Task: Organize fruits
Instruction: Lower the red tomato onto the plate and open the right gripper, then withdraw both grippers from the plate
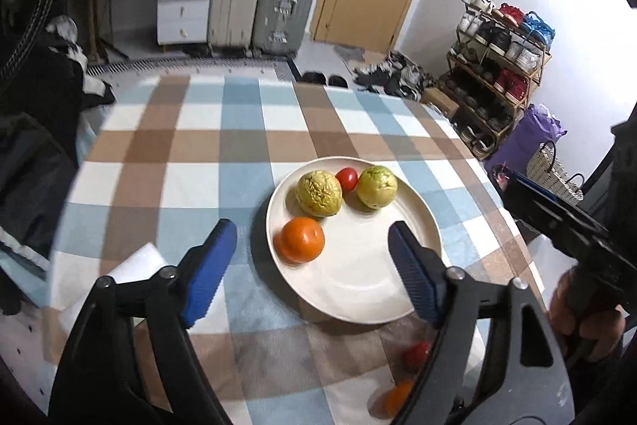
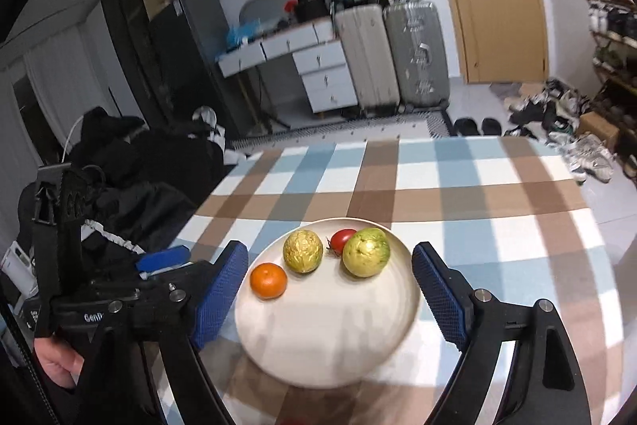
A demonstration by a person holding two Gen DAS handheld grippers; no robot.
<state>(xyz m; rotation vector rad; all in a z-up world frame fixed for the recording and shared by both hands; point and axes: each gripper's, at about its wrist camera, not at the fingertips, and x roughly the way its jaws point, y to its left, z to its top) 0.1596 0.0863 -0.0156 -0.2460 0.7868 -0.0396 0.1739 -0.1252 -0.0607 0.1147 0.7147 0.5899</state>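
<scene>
I am holding my left fingers wide apart over the counter, and nothing is sitting between them. My right fingers are standing wide apart too, with nothing pinched in them. The fruits are lying on the round cream plate on the checked cloth: an orange near the plate's left edge, a wrinkly yellow fruit behind it, a little red tomato at the back, and a green-yellow fruit just beside the tomato. My left camera is showing something my right one is barely catching: one more red tomato and one more orange are lying on the cloth near me, off the plate, partly hidden behind my finger. It is also showing a shoe rack. My right camera is showing my other gripper on the left, with a hand under it.
</scene>
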